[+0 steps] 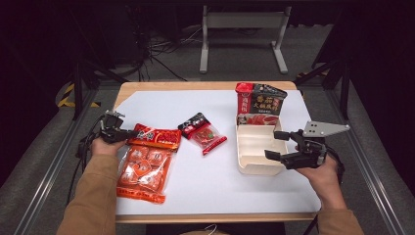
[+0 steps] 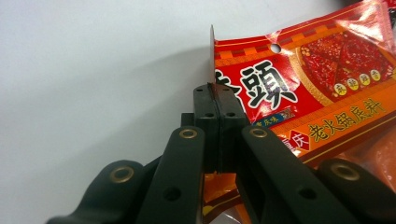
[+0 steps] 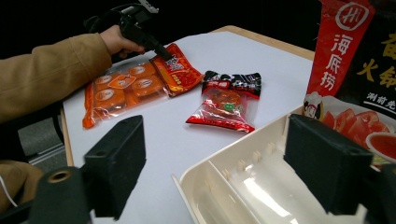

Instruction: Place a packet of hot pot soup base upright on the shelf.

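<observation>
Left hand-held gripper (image 2: 217,100) clamps the orange packet's (image 1: 144,169) top edge; right hand-held gripper (image 1: 279,145) gapes wide over the white tray (image 1: 254,169), bare worktop (image 1: 205,181) between.

Large packet (image 1: 147,164) left, small packet (image 1: 203,132) middle, tray (image 1: 254,152) right.

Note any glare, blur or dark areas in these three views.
High view: surroundings beyond the white table are nearly black. Left gripper view: the left gripper, shut on the big orange-red sachet pack, is sharp; nearest jaw links blur. Right gripper view: glare streaks the cream plastic divided tray; open right gripper blurred.
</observation>
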